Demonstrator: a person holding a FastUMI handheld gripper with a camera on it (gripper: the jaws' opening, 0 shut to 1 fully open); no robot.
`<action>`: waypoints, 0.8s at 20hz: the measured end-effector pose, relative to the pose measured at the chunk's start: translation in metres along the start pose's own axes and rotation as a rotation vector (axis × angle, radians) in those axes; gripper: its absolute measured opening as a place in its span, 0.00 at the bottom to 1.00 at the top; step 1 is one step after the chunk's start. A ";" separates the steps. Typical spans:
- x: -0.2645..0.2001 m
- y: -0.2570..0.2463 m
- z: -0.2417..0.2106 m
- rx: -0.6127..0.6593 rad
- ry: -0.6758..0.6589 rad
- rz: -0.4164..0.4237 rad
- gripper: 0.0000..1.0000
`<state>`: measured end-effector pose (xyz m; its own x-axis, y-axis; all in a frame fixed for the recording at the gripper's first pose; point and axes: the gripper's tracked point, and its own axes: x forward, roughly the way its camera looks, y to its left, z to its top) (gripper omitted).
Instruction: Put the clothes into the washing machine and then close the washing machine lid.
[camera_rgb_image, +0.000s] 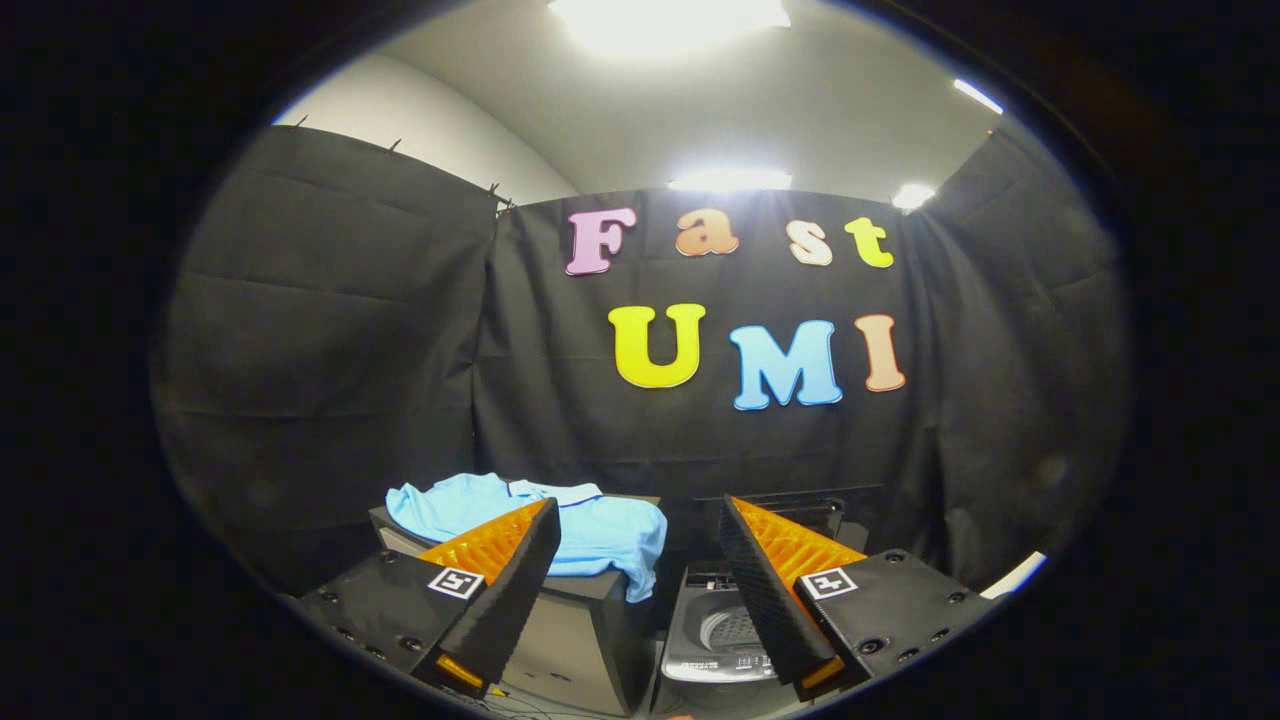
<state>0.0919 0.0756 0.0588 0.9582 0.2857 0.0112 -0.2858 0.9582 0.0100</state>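
Note:
A light blue shirt (600, 525) with a white collar lies spread on top of a dark box-shaped stand (585, 625), beyond my left finger. Right of the stand sits a small top-loading washing machine (715, 635) with its lid (790, 510) raised at the back and its pale drum showing. My gripper (640, 510) is open, held some way back from both. The left finger partly covers the shirt and the right finger partly covers the machine. Nothing is between the fingers.
Black cloth walls close the booth behind and on both sides. Bright ceiling lights hang overhead. A pale strip of floor or surface (1015, 575) shows at the far right.

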 end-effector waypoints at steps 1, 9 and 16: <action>0.006 0.003 0.001 -0.003 0.001 0.012 0.99; 0.054 0.033 0.010 -0.002 0.007 0.085 0.99; 0.094 0.066 0.005 -0.011 0.054 0.146 0.99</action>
<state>0.1633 0.1655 0.0652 0.9056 0.4220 -0.0417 -0.4223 0.9064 0.0017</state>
